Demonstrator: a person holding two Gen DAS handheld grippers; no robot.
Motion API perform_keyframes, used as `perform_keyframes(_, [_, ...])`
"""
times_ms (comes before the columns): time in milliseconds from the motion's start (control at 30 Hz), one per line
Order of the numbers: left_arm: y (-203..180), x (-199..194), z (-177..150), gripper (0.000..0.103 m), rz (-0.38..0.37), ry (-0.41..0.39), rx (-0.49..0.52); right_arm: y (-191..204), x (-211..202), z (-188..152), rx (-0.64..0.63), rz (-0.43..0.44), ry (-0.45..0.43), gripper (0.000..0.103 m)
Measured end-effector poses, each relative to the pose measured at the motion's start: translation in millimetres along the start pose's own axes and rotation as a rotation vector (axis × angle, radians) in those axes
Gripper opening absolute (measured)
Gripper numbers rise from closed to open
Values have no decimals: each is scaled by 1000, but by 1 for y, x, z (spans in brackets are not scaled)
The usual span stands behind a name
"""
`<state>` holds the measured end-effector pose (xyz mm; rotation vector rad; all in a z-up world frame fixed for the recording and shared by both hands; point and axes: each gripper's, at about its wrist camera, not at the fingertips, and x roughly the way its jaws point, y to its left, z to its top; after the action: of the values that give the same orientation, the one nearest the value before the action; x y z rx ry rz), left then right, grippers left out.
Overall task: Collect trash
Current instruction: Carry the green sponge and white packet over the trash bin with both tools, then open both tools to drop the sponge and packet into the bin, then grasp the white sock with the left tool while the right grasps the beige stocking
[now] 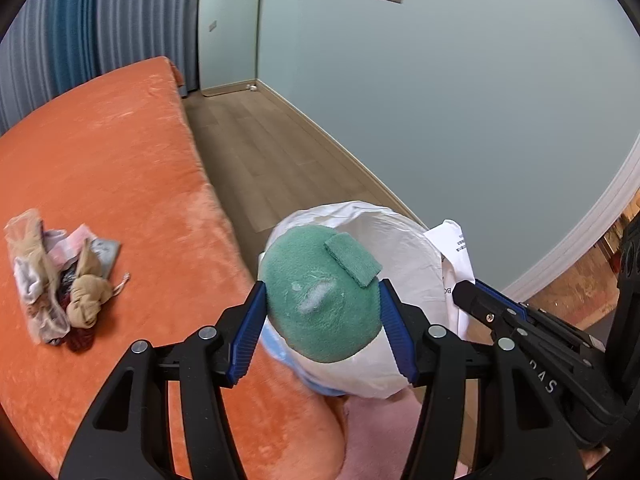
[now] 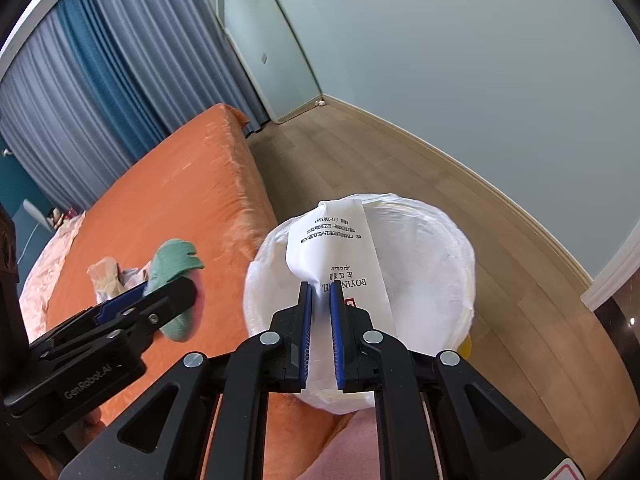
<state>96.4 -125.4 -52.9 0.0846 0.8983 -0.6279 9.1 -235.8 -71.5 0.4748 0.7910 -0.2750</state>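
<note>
- Two pieces of trash are held, one per claw: a green sock (image 1: 320, 304) sits squeezed between the blue pads of the left gripper (image 1: 322, 332), its rounded end filling the gap.
- From the left wrist view, the sock hangs over the near rim of the white-lined bin (image 1: 404, 248).
- A white printed paper bag (image 2: 340, 248) is pinched in the nearly closed right gripper (image 2: 320, 332), draped above the bin (image 2: 432, 264) opening.
- On the orange bed (image 1: 112, 160), well apart to the left, lies a heap of stockings and wrappers (image 1: 60, 276).
</note>
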Motion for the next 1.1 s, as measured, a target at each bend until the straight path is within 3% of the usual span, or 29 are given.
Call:
perform_keyframes(200, [-12, 14, 6, 58, -33, 13, 5, -10, -1, 1, 18, -5, -5, 11])
perform_keyframes(367, [-11, 13, 11, 76, -20, -13, -23, -9, 3, 7, 16, -14, -12, 18])
perform_keyframes(433, [-7, 10, 12, 76, -10, -21, -36, -8, 1, 7, 21, -17, -23, 33])
perform_keyframes(500, [-1, 7, 13, 76, 3, -27, -51, -6, -3, 8, 16, -18, -40, 39])
perform_keyframes(1100, [66, -47, -10, 76, 107, -71, -196, 57, -8, -4, -96, 33, -9, 50])
